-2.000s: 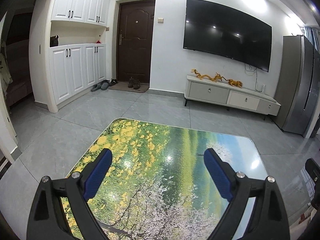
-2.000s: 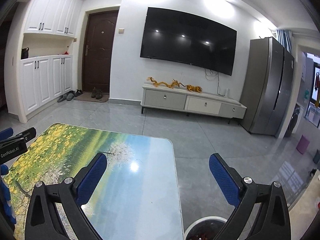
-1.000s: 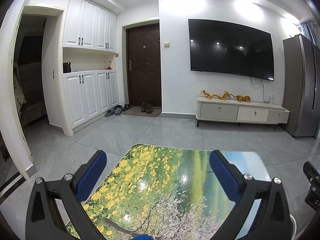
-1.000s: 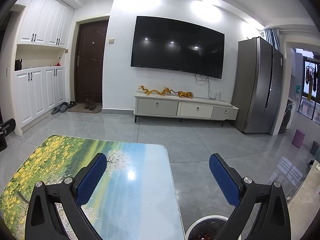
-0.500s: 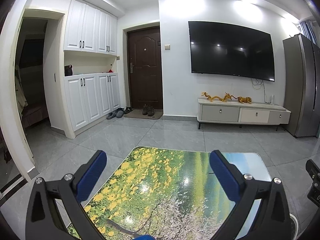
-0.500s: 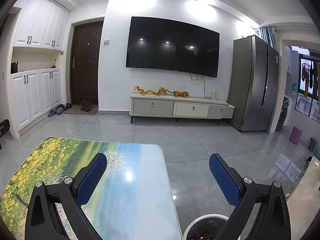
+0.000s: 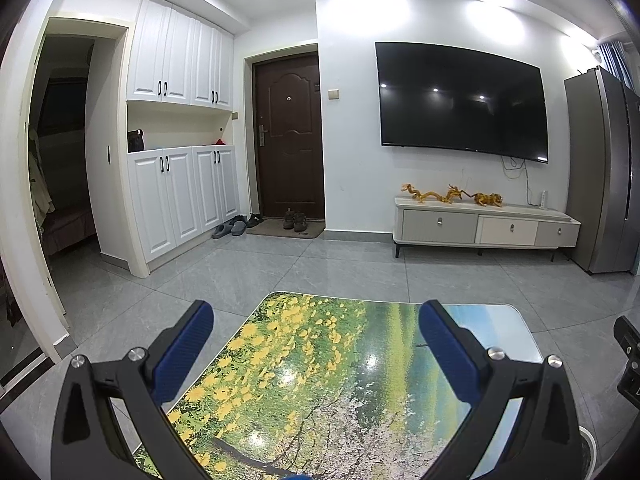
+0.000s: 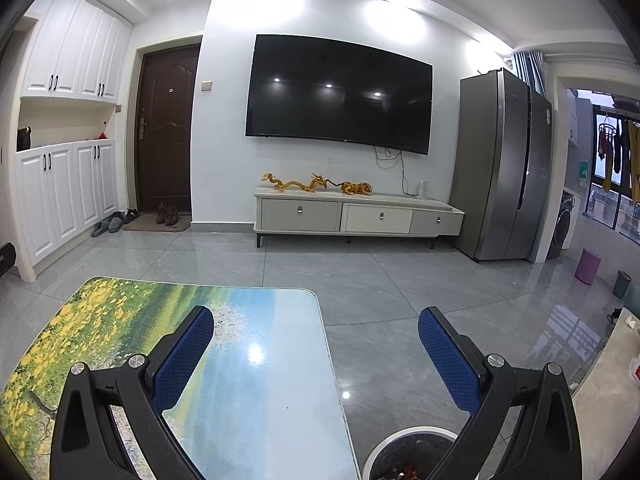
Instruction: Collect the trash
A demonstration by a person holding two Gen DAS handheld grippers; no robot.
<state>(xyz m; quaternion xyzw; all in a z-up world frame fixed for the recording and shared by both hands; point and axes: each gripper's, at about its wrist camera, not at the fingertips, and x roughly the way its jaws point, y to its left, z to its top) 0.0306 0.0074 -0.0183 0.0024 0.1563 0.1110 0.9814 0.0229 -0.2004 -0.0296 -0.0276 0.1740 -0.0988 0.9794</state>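
Observation:
My left gripper [image 7: 314, 330] is open and empty, held above the glossy table [image 7: 320, 380] printed with a flower and tree landscape. My right gripper [image 8: 316, 336] is open and empty over the table's right edge [image 8: 264, 400]. A white-rimmed trash bin [image 8: 408, 456] with a dark liner and some red and brown scraps inside stands on the floor right of the table, below the right gripper. No loose trash shows on the table top.
Grey tiled floor [image 8: 360, 276] lies beyond the table. A TV stand [image 8: 356, 214] sits under a wall TV [image 8: 340, 92]. A fridge [image 8: 504, 168] stands right, white cabinets [image 7: 180, 196] and a door [image 7: 290, 136] left. A beige surface [image 8: 608, 400] is at the far right.
Both grippers have tilted upward and drawn back a little, so more wall and ceiling and less table show. Both stay open and empty.

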